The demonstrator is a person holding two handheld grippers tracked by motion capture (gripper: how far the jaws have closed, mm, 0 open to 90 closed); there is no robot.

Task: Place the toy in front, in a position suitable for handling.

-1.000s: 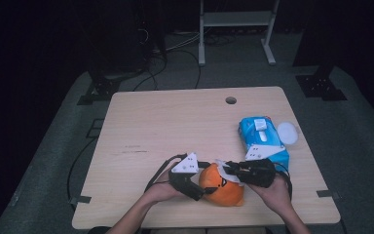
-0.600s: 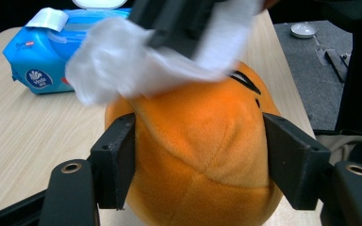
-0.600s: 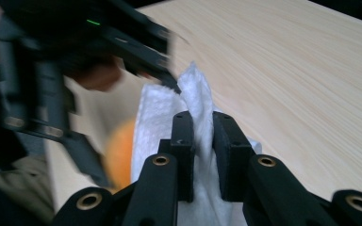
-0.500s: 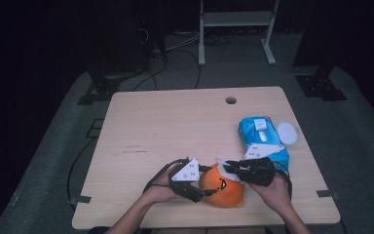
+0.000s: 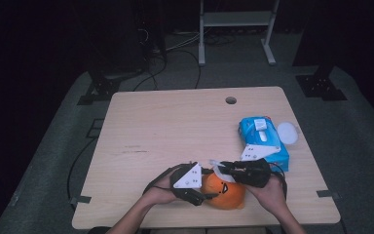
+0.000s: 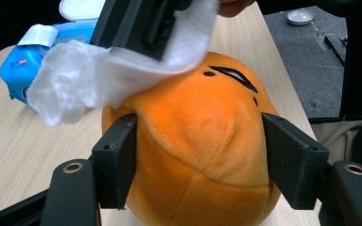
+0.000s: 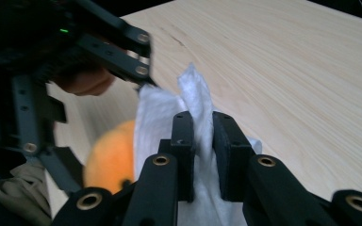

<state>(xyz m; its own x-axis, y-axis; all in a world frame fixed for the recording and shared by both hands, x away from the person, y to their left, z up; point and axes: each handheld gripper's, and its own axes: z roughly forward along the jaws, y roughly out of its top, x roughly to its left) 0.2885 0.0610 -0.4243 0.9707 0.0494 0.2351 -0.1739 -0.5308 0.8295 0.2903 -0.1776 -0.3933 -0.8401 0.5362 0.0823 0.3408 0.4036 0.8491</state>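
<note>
An orange plush toy (image 5: 225,191) with a drawn face sits near the table's front edge. My left gripper (image 5: 213,184) comes at it from the left. Its jaws have just been closing, and in the left gripper view the pads (image 6: 118,160) press into both sides of the plush (image 6: 202,141). My right gripper (image 5: 220,169) reaches in from the right, shut on a white wipe (image 7: 193,94). The wipe (image 6: 99,75) lies against the top of the toy's head. In the right gripper view the plush (image 7: 111,155) shows below and left of the wipe.
A blue wipes pack (image 5: 263,141) with its white lid (image 5: 287,131) flipped open lies to the right, just behind the right hand. The light wooden table (image 5: 175,126) has a small hole (image 5: 231,100) near its far edge. Dark floor, stands and cables surround it.
The left gripper's jaws have closed in on the orange plush. Both hands stay in about the same place, and the right gripper still holds the wipe on the toy.
</note>
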